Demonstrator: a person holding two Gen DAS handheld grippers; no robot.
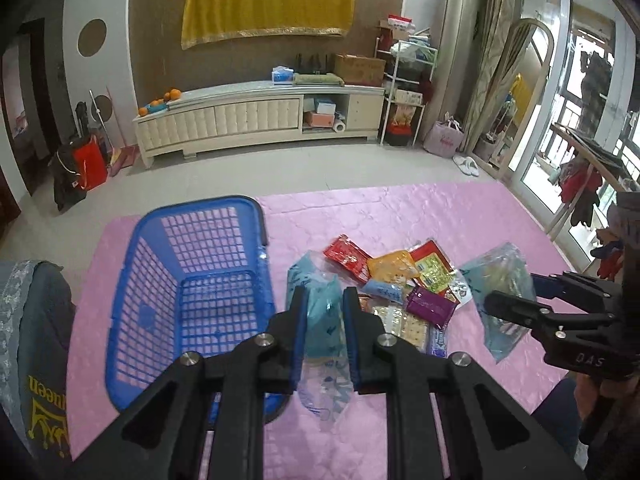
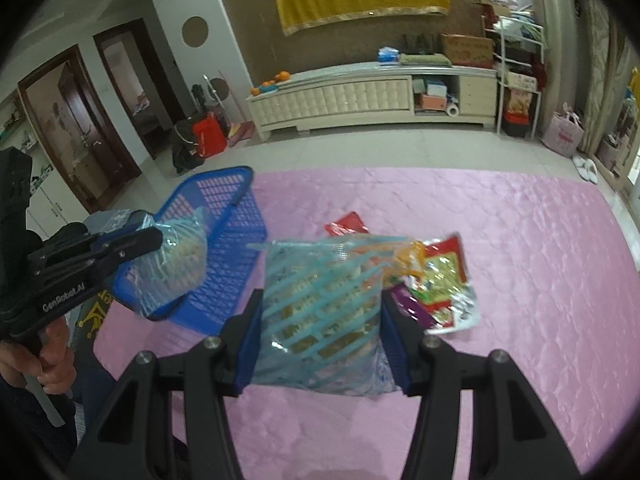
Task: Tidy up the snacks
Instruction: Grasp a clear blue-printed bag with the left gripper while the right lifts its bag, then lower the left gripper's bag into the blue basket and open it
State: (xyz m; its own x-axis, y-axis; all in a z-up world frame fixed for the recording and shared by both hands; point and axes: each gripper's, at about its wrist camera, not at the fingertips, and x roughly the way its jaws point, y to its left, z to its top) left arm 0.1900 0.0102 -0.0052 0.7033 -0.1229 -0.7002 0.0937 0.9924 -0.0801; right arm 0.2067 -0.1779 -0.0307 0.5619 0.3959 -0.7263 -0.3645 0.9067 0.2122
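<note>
A blue plastic basket [image 1: 256,216] lies empty on the pink cloth at the left; it also shows in the right wrist view [image 2: 236,184]. My left gripper [image 1: 322,300] is shut on a light blue snack bag [image 1: 320,304], held just right of the basket; the same bag shows in the right wrist view [image 2: 180,264]. My right gripper [image 2: 322,300] is shut on a second light blue striped snack bag [image 2: 320,308], lifted above the cloth; it shows in the left wrist view [image 1: 500,280]. A pile of several small snack packets [image 1: 400,280] lies between them.
The pink cloth [image 2: 520,260] covers the work surface. Beyond it are tiled floor and a long white TV cabinet [image 1: 256,116]. A grey cushion [image 1: 32,340] sits at the left edge. A glass door [image 1: 580,100] is at the right.
</note>
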